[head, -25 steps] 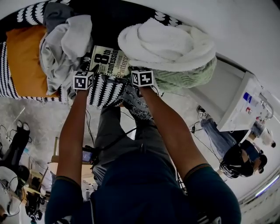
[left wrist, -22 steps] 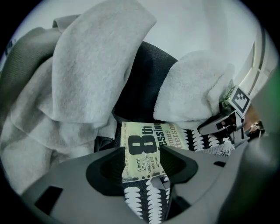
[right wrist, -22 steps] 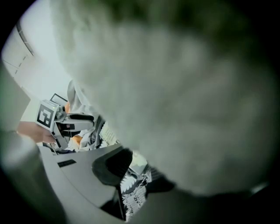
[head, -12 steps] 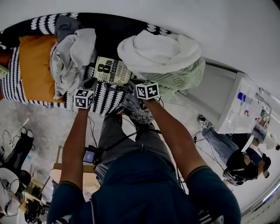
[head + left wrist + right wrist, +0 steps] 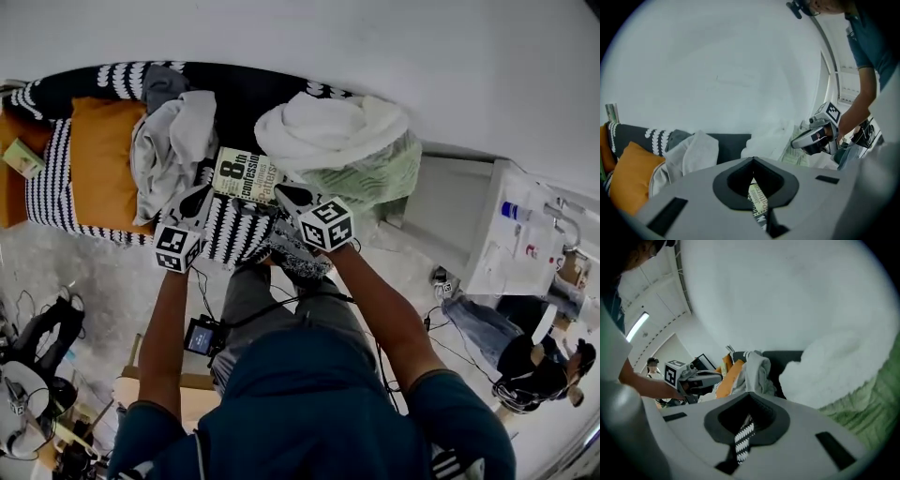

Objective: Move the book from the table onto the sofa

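Note:
The book [image 5: 246, 176], pale-covered with a big black "8", lies flat on the black-and-white sofa [image 5: 239, 98], between a heap of grey clothes [image 5: 173, 141] and a white blanket [image 5: 323, 131]. My left gripper [image 5: 197, 199] hovers just short of the book's left corner. My right gripper [image 5: 283, 194] hovers short of its right corner. Both jaws have just closed with nothing between them. In the left gripper view the shut left gripper [image 5: 752, 159] shows a strip of the book [image 5: 758, 202] through its gap. In the right gripper view the shut right gripper [image 5: 750, 393] shows only striped sofa fabric [image 5: 743, 441].
An orange cushion [image 5: 98, 159] lies at the sofa's left end, and a green knitted blanket [image 5: 380, 173] under the white one. A white cabinet [image 5: 520, 234] with bottles stands at the right, a person [image 5: 525, 366] beside it. Cables and equipment [image 5: 33, 375] cover the floor at left.
Both grippers have drawn back from the book toward me and risen, and their jaws have closed empty. The book stays on the sofa.

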{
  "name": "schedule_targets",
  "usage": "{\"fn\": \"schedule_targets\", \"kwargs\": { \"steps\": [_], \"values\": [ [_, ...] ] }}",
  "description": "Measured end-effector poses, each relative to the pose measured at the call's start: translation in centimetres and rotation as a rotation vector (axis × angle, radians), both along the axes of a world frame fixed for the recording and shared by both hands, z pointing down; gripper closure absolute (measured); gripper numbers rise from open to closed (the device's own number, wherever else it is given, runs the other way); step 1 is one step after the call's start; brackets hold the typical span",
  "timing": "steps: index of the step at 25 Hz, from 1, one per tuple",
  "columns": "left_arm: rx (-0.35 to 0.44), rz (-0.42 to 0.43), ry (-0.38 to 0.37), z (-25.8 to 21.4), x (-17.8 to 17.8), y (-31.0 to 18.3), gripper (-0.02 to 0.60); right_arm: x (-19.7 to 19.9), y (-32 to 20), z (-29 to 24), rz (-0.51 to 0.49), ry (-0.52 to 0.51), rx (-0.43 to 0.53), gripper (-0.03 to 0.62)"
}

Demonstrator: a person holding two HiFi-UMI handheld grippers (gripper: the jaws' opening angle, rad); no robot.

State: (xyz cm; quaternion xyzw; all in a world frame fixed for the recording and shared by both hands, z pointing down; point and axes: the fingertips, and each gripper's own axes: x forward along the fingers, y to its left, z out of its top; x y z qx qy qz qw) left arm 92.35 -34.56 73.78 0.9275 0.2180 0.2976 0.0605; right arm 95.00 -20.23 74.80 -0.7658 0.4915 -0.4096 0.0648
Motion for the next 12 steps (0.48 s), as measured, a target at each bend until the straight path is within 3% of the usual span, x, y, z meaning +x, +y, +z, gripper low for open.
{"fn": "schedule_targets", "kwargs": {
  "steps": [12],
  "values": [
    [0.065, 0.034, 0.248, -15.2, -1.1, 2.6, 0.578, -0.2, 1.3, -17.2, 0.016, 0.265, 0.196, 0.582]
  ]
}}
